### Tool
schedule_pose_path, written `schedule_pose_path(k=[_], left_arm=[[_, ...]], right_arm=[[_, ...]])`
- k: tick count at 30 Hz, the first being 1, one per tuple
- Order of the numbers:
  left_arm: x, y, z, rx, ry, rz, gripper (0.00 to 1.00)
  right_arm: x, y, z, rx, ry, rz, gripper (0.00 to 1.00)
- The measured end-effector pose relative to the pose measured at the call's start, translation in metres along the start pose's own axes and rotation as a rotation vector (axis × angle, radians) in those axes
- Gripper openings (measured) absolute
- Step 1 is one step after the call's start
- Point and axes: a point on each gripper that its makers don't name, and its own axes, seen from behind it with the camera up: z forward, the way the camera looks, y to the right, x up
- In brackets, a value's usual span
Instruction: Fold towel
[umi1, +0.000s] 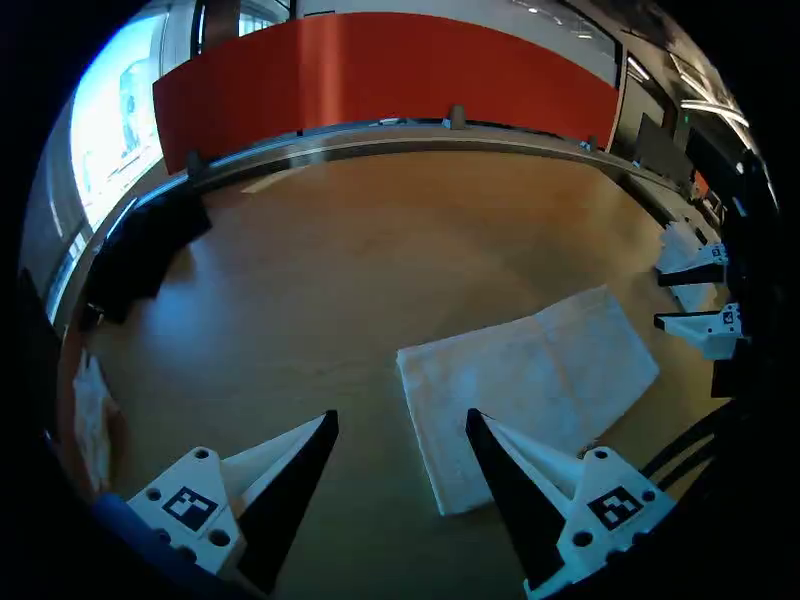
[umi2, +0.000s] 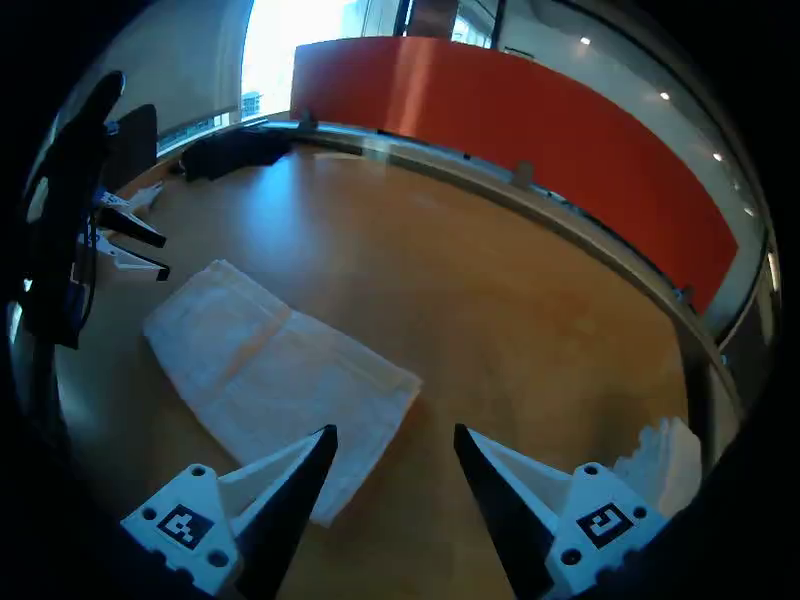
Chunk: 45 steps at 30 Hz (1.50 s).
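A white towel (umi1: 530, 385) lies flat and folded on the wooden table (umi1: 380, 260), stretching from the lower middle towards the right in the left gripper view. My left gripper (umi1: 402, 425) hovers open above its near corner, right fingertip over the cloth, nothing held. At the far right stands the right gripper (umi1: 660, 300), open, beyond the towel's far end. In the right gripper view the towel (umi2: 270, 375) lies left of centre, and my right gripper (umi2: 395, 432) is open over its near corner. The left gripper (umi2: 160, 255) shows open at the far left.
A red partition (umi1: 400, 75) runs along the table's far edge. A dark bag (umi1: 145, 250) lies at the back left. Other white cloth (umi2: 665, 460) sits at the lower right of the right gripper view, and some more (umi1: 92, 420) at the left gripper view's left edge.
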Motion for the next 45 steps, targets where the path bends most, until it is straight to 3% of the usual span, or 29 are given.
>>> schedule_pose_path(k=[15, 24, 36, 45], left_arm=[[-0.043, 0.0, -0.037, 0.037, -0.009, -0.065, 0.95], [-0.052, -0.005, -0.049, 0.06, -0.002, -0.087, 0.95], [-0.071, -0.03, -0.077, 0.12, 0.0, -0.12, 0.95], [-0.078, -0.04, -0.087, 0.14, 0.004, -0.135, 0.95]], right_arm=[[-0.025, -0.016, -0.034, -0.004, -0.004, 0.038, 0.9], [-0.031, -0.021, -0.034, 0.022, -0.007, 0.032, 0.9], [-0.036, -0.032, -0.026, 0.092, -0.025, -0.041, 0.9], [-0.038, -0.04, -0.019, 0.132, -0.04, -0.079, 0.9]])
